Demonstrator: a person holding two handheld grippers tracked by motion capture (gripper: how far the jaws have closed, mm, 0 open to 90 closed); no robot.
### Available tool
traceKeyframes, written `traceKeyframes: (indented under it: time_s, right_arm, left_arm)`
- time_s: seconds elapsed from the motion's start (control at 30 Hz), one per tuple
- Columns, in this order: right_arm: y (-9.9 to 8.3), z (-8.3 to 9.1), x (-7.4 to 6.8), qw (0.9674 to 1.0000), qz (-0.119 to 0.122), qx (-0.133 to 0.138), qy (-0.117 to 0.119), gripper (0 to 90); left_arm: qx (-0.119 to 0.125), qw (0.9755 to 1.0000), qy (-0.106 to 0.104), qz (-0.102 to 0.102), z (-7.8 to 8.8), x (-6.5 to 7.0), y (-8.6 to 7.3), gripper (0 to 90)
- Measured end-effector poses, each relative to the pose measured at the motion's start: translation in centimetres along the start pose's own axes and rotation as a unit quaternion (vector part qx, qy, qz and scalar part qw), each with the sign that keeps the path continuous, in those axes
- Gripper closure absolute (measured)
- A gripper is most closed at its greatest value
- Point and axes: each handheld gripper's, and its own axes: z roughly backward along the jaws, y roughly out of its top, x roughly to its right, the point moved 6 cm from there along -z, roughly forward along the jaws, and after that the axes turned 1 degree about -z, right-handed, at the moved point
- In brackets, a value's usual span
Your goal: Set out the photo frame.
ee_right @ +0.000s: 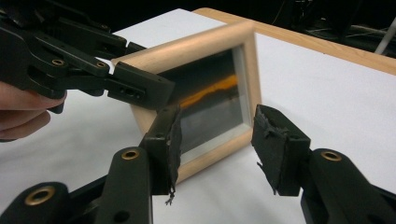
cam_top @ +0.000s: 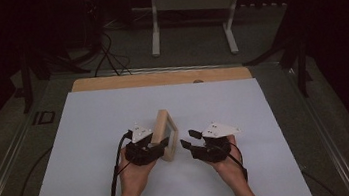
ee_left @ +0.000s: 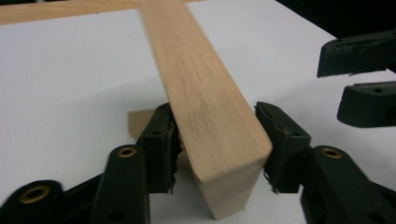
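A light wooden picture frame (cam_top: pixel 165 129) with a glass front stands upright on its edge at the middle of the white sheet (cam_top: pixel 83 154). My left gripper (cam_top: pixel 160 145) is shut across its near end; in the left gripper view both pads press the sides of the frame's wooden bar (ee_left: pixel 201 93). The right gripper (cam_top: pixel 187 141) hovers just right of the frame, open with nothing between its pads. In the right gripper view the frame's glass face (ee_right: pixel 210 98) sits a short way beyond the open right gripper (ee_right: pixel 215 140), and the left gripper (ee_right: pixel 135 84) grips its left end.
The white sheet covers a wooden tabletop whose far edge (cam_top: pixel 160 78) shows as a strip. Beyond it stand the white legs of a desk (cam_top: pixel 190 20) and cables (cam_top: pixel 107 56) on the dark floor. Metal rails run along both sides of the table.
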Motion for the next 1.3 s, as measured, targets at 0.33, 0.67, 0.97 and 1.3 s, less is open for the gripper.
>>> traceKeyframes:
  time_s: [0.33,0.67,0.97,1.3]
  right_arm:
    - [0.3,0.5,0.4,0.9999,-0.004,0.011,-0.008,52.0]
    - [0.8,1.0,0.9,0.9996,-0.006,0.02,-0.019,51.8]
    - [2.0,1.1,1.5,0.9991,-0.002,0.032,-0.026,51.7]
    - [3.0,0.3,1.8,0.9986,-0.012,0.047,-0.023,59.9]
  left_arm:
    - [0.003,0.9996,-0.013,-0.023,0.0,0.5,0.0,58.1]
    - [0.001,0.9987,-0.023,-0.046,-0.1,0.9,0.0,59.6]
    - [0.002,0.9974,-0.03,-0.065,-0.1,1.2,-0.1,59.9]
    - [0.003,0.9952,-0.042,-0.088,0.0,1.6,-0.3,60.0]
